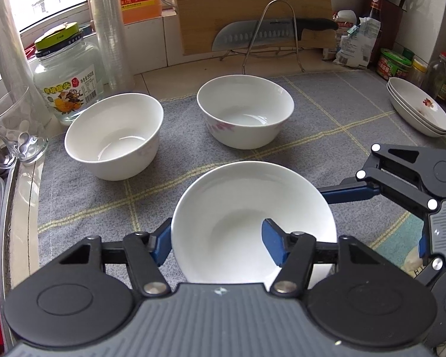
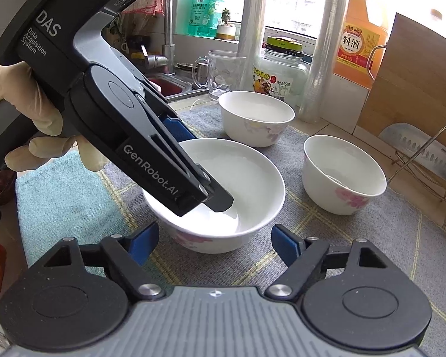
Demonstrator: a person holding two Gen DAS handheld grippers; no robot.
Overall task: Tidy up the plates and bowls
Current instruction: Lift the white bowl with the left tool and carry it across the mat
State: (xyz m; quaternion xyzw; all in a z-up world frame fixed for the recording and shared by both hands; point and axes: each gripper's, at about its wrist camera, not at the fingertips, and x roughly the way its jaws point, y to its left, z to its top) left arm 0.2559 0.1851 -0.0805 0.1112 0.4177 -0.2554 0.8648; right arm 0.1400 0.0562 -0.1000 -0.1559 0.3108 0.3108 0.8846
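Right now the tabletop [image 1: 151,74] is mostly covered by a grey checked cloth [image 1: 327,113], with a teal cloth [image 2: 59,196] at its near corner. Against the back edge leans a wooden cutting board [image 1: 252,3] with a cleaver [image 1: 252,34] on a wire rack. Two stacked plates [image 1: 419,110] sit at the cloth's far right edge. Two bowls stand apart toward the back, one to the left [image 1: 114,135] and one nearer the middle [image 1: 245,110]. A third bowl [image 1: 252,220] sits at the near edge. The left gripper [image 1: 220,244] is clamped on its rim, one finger inside and one outside. The right gripper [image 2: 214,242] hangs just beside that bowl with its jaws apart, touching nothing
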